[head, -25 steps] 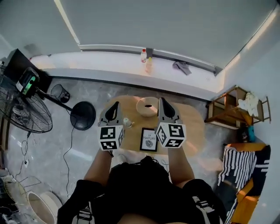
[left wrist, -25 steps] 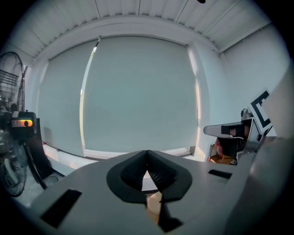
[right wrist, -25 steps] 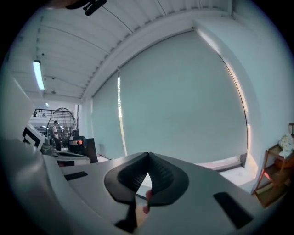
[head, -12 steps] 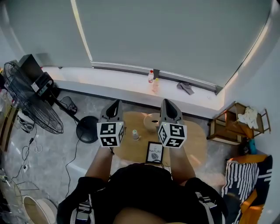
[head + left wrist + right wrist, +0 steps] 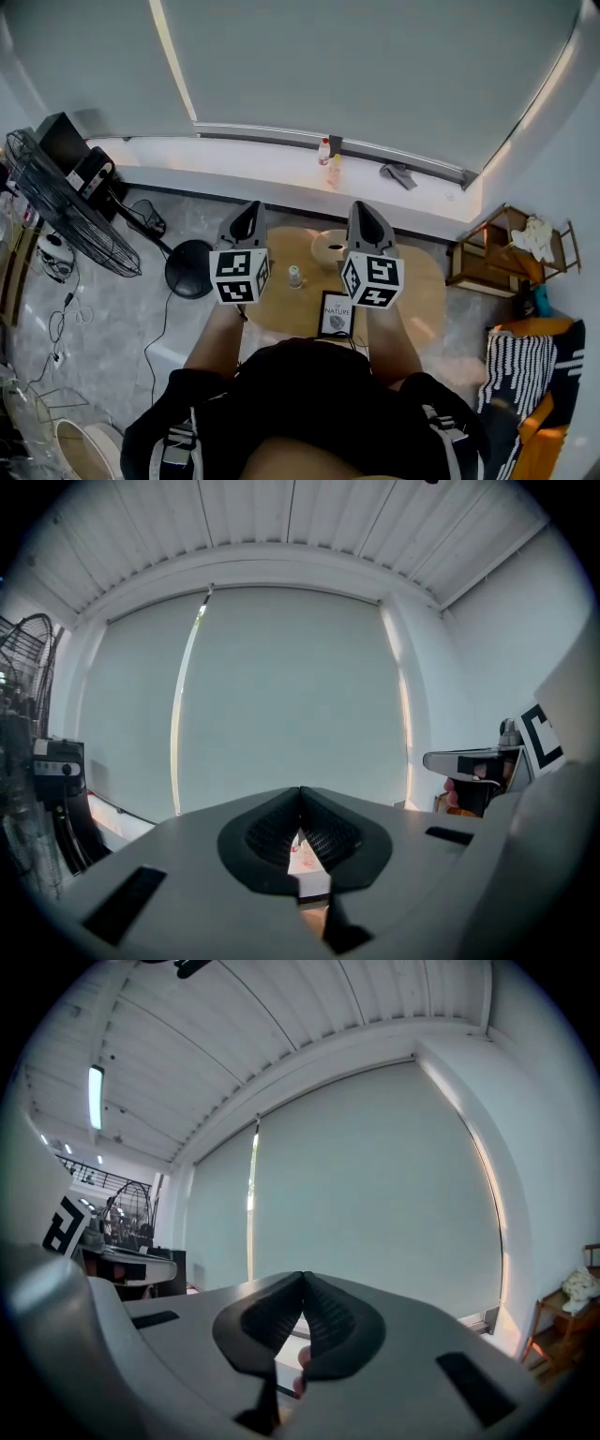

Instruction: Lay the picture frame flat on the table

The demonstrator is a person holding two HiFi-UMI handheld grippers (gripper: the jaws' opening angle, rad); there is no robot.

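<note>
The picture frame [image 5: 337,314], black with a white print, sits on the near part of the round wooden table [image 5: 422,291], its face toward the head camera. I cannot tell whether it stands or lies flat. Both grippers are held up above the table, pointing at the window blind. My left gripper [image 5: 249,208] [image 5: 301,791] is shut with nothing in it. My right gripper [image 5: 362,208] [image 5: 304,1277] is also shut and holds nothing. Neither touches the frame, which lies between and below them. The gripper views show only the blind and ceiling.
A small pale bottle [image 5: 294,276] and a round wooden ring [image 5: 330,246] also sit on the table. A standing fan [image 5: 66,206] with its black base [image 5: 190,267] is at the left. A wooden shelf [image 5: 502,253] and a striped cloth [image 5: 520,366] are at the right.
The head view has shifted, so the table sits lower and smaller in it. Both grippers stay shut, side by side. The frame has not moved on the table.
</note>
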